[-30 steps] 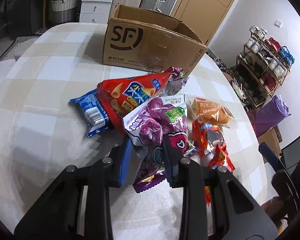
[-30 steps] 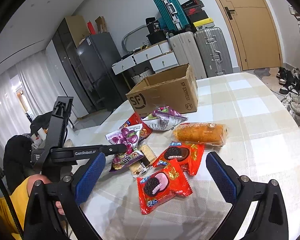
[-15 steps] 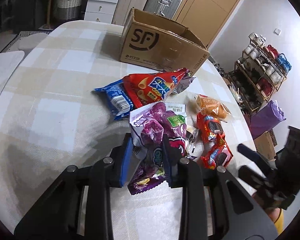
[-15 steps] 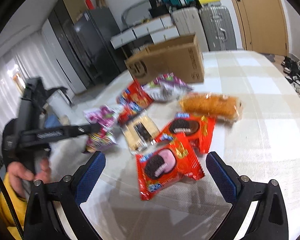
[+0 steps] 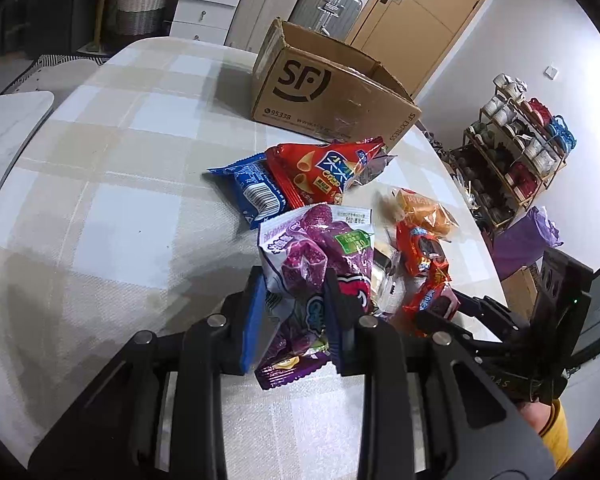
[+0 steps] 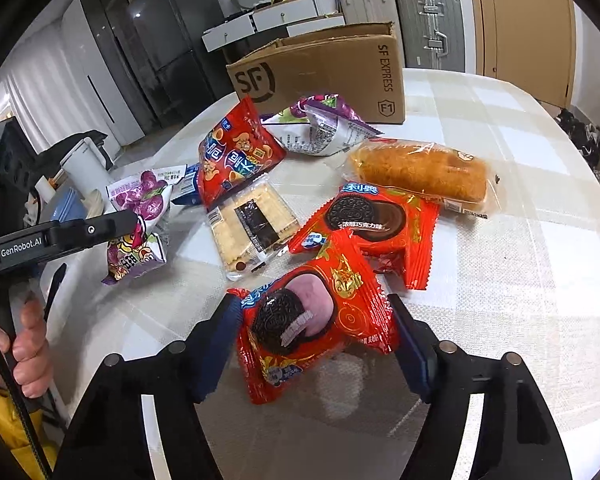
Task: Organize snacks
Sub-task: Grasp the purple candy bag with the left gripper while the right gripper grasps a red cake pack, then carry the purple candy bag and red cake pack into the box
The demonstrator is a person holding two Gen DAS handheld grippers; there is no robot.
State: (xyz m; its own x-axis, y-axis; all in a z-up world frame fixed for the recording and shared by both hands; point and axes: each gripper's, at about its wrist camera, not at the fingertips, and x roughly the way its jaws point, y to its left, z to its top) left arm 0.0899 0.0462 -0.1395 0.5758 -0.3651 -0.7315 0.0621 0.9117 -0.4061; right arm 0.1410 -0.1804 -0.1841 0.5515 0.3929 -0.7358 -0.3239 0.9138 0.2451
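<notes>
My left gripper (image 5: 296,312) is shut on two purple snack bags (image 5: 316,256) and holds them off the table; they also show in the right wrist view (image 6: 140,216). My right gripper (image 6: 314,344) has closed around a red Oreo packet (image 6: 312,328), pads touching both its sides. An open SF cardboard box (image 5: 332,96) stands at the far side of the table, also in the right wrist view (image 6: 324,72). Several snacks lie between: a red chips bag (image 6: 236,156), a cracker pack (image 6: 252,228), a second red Oreo packet (image 6: 372,224), a bread roll (image 6: 420,176).
A blue packet (image 5: 248,188) lies by the red chips bag (image 5: 320,172). A purple-white bag (image 6: 320,128) lies before the box. The round table (image 6: 520,272) has a checked cloth. Suitcases, drawers and a shoe rack (image 5: 520,148) stand around.
My right gripper came down and forward and closed from wide open onto the front Oreo packet. My left gripper lifted the purple bags and drew back a little.
</notes>
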